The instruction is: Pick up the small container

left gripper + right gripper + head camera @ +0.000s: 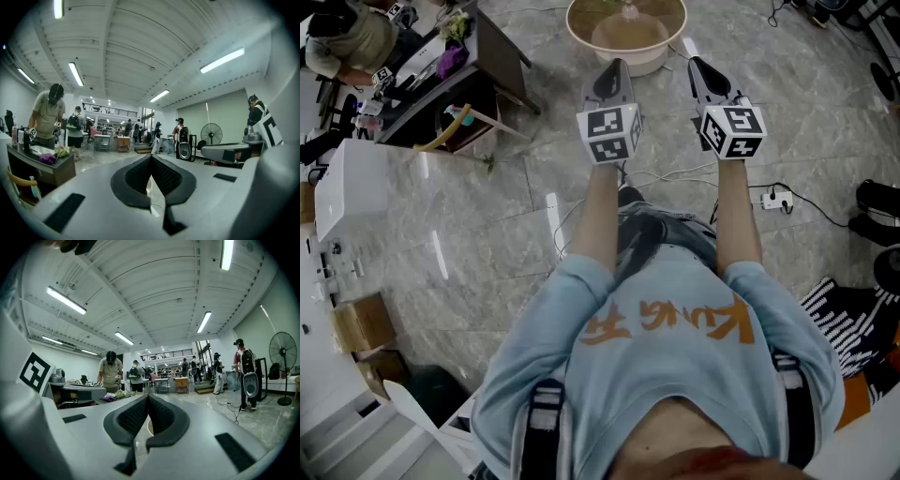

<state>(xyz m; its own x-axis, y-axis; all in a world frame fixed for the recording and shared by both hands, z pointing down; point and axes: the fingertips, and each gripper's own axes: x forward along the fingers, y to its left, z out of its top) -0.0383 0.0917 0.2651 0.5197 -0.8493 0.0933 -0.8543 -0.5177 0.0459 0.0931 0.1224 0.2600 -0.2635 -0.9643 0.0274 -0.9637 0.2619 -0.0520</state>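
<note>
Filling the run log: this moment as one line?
left gripper: shut, empty | right gripper: shut, empty | round beige basin: ahead, untouched

Wears a light-blue short-sleeved T-shirt (675,375) with orange lettering (667,321), black webbing shoulder straps (546,427) with white bands and faded grey-blue jeans (661,230).

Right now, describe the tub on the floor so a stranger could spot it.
On the grey marble floor, look straight ahead of the person, right of the dark table. The tub there is the only round, beige, open-topped thing around.
</note>
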